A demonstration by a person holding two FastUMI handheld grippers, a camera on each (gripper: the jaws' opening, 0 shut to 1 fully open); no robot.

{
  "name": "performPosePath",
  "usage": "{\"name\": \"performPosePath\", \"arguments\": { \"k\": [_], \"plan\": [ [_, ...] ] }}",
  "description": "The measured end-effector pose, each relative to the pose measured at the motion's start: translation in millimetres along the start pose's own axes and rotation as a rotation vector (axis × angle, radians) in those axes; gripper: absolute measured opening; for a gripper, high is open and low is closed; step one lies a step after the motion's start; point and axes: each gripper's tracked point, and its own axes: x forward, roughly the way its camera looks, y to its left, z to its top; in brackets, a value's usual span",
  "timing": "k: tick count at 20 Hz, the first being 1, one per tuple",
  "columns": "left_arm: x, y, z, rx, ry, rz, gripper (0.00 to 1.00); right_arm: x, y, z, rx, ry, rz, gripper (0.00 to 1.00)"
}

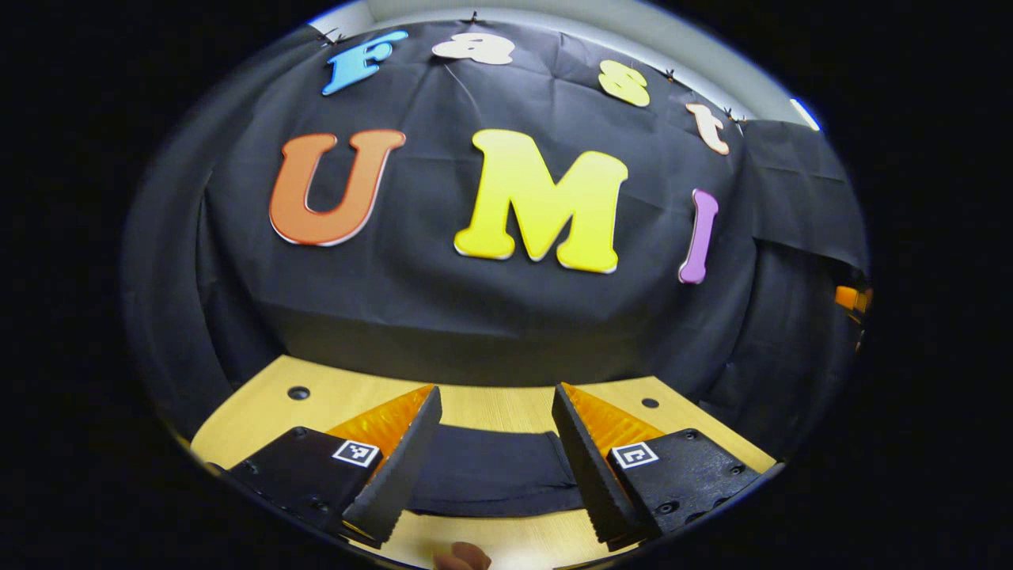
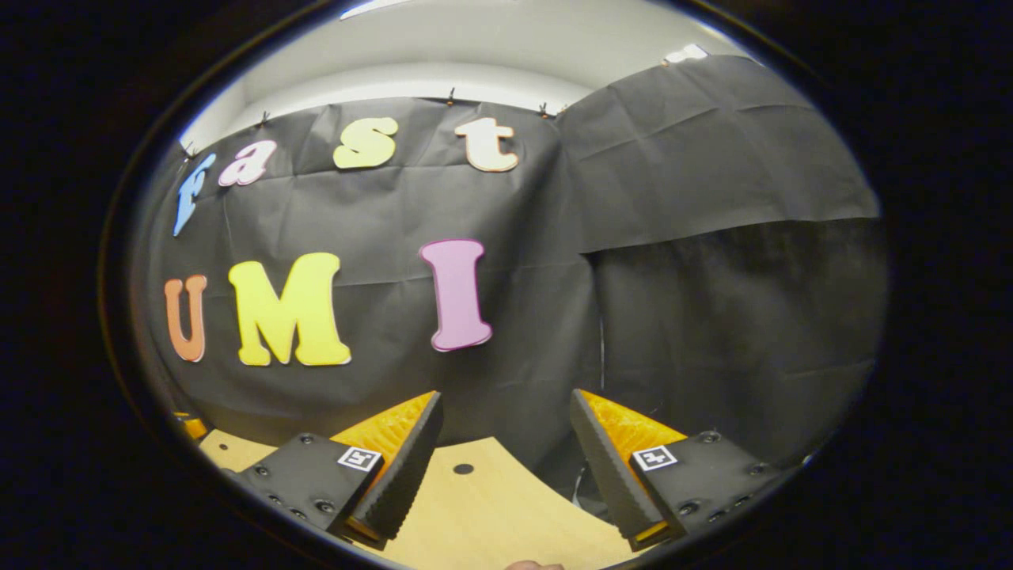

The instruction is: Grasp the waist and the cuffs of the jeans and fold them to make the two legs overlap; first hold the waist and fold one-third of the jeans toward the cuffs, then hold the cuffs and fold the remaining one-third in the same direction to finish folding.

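The dark jeans (image 1: 491, 475) lie flat on the wooden table (image 1: 348, 400), a band of them showing between and below my left gripper's fingers. My left gripper (image 1: 495, 416) is open and hovers above the cloth with nothing between its fingers. In the right gripper view, my right gripper (image 2: 506, 423) is open too, raised over a bare corner of the table (image 2: 483, 507) and pointed at the booth wall. Which end of the jeans lies under the left gripper I cannot tell.
The black cloth wall (image 1: 506, 317) stands close behind the table's far edge. Small round holes (image 1: 298, 393) dot the tabletop. A fingertip (image 1: 463, 558) shows at the bottom of the left gripper view. The table's right corner (image 2: 554, 483) drops off near the wall.
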Motion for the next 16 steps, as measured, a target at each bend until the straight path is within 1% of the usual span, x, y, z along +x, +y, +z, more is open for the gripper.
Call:
{"name": "performPosePath", "arguments": {
  "k": [3,4,5,7,8,9,10,11,12,13,14,16],
  "plan": [
    [-21.9,14.8,44.1,0.052,-0.106,0.018,0.93,4.1,54.3,-10.2,0.021,0.01,0.103,1.0],
    [-29.9,20.9,58.1,0.079,-0.138,0.026,0.82,4.7,72.9,-16.6,0.018,0.02,0.138,1.0],
    [-37.7,27.5,68.8,0.111,-0.164,0.047,1.0,3.6,92.3,-20.6,0.008,0.024,0.177,1.0],
    [-47.0,42.1,76.4,0.164,-0.188,0.082,0.93,-0.3,127.1,-31.8,-0.027,0.034,0.238,1.0],
    [-51.9,45.7,77.4,0.17,-0.186,0.092,1.0,-3.7,145.1,-36.4,-0.038,0.037,0.272,0.98],
    [-55.5,49.0,76.4,0.167,-0.184,0.099,1.0,-9.0,163.3,-43.9,-0.047,0.044,0.301,0.99],
    [-60.8,53.3,75.3,0.157,-0.182,0.106,0.94,-12.4,178.7,-51.6,-0.061,0.048,0.328,1.0],
    [-64.6,56.5,73.8,0.143,-0.182,0.113,1.0,-17.3,191.9,-61.1,-0.084,0.052,0.348,0.99],
    [-68.1,59.4,72.0,0.131,-0.18,0.117,1.0,-20.7,202.8,-69.7,-0.108,0.053,0.362,0.99],
    [-71.9,62.2,67.9,0.118,-0.175,0.122,0.94,-25.7,212.2,-77.6,-0.128,0.055,0.376,0.98],
    [-74.4,64.0,64.6,0.109,-0.167,0.127,1.0,-30.2,222.6,-86.5,-0.136,0.059,0.397,0.98],
    [-76.6,68.5,52.6,0.098,-0.143,0.142,1.0,-39.6,237.1,-101.3,-0.137,0.077,0.428,0.99]
  ]
}}
